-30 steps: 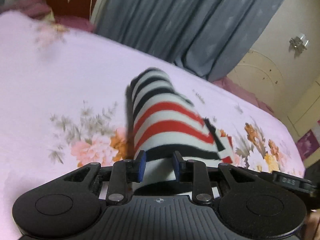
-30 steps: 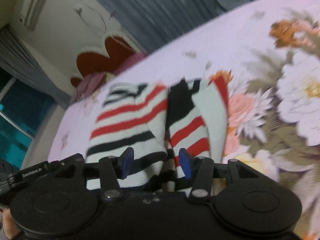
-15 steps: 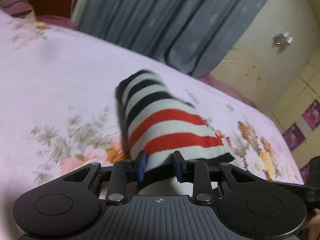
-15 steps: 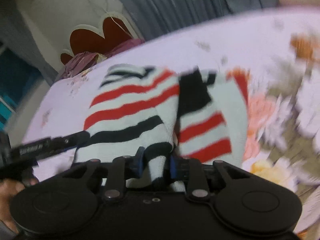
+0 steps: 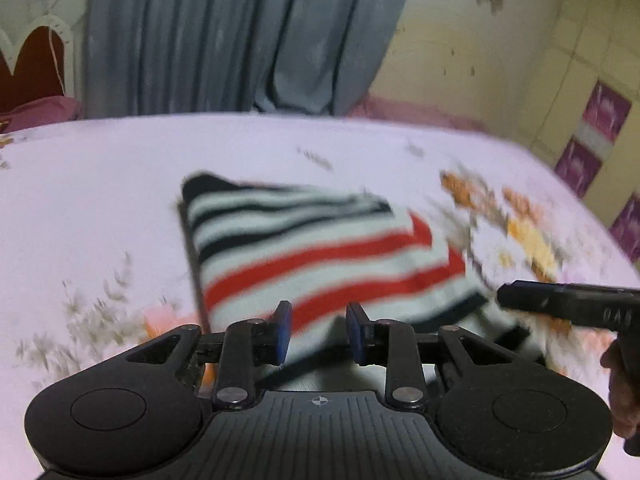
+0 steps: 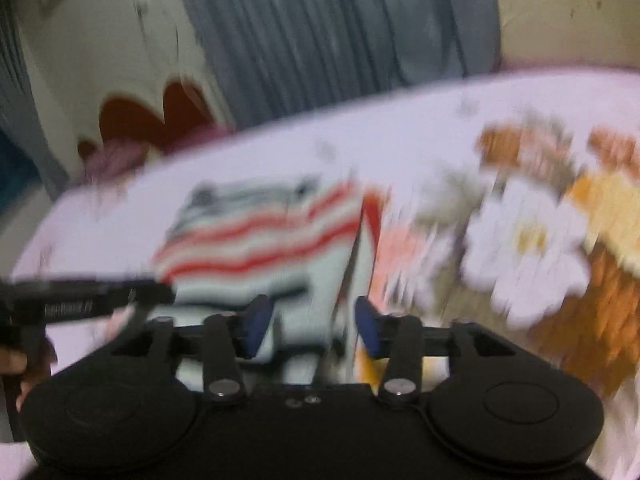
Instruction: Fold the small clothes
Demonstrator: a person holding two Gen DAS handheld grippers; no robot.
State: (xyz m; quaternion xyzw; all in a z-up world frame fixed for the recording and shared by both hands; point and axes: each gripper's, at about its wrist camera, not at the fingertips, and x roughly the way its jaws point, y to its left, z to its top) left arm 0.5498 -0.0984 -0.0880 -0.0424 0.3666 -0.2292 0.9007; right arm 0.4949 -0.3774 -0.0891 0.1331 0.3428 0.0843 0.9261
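Observation:
A small garment with white, red and black stripes [image 5: 320, 252] lies folded on the pink floral bedsheet [image 5: 100, 184]. My left gripper [image 5: 318, 330] is open, its blue pads on either side of the garment's near edge without pinching it. In the blurred right wrist view the same garment [image 6: 264, 244] lies ahead, and my right gripper [image 6: 312, 326] is open at its near right corner. The right gripper's body shows in the left wrist view [image 5: 576, 306], and the left gripper's body in the right wrist view [image 6: 80, 300].
Grey curtains [image 5: 240, 36] hang behind the bed. A red and white headboard [image 5: 32, 60] with a pink pillow [image 5: 40, 112] stands at the far left. A cream wardrobe with purple panels [image 5: 592, 128] is at the right. The sheet spreads wide around the garment.
Both grippers have opened and let go of the garment. It has dropped from its lifted, rolled shape to lie flat and folded on the sheet. Both cameras have swung.

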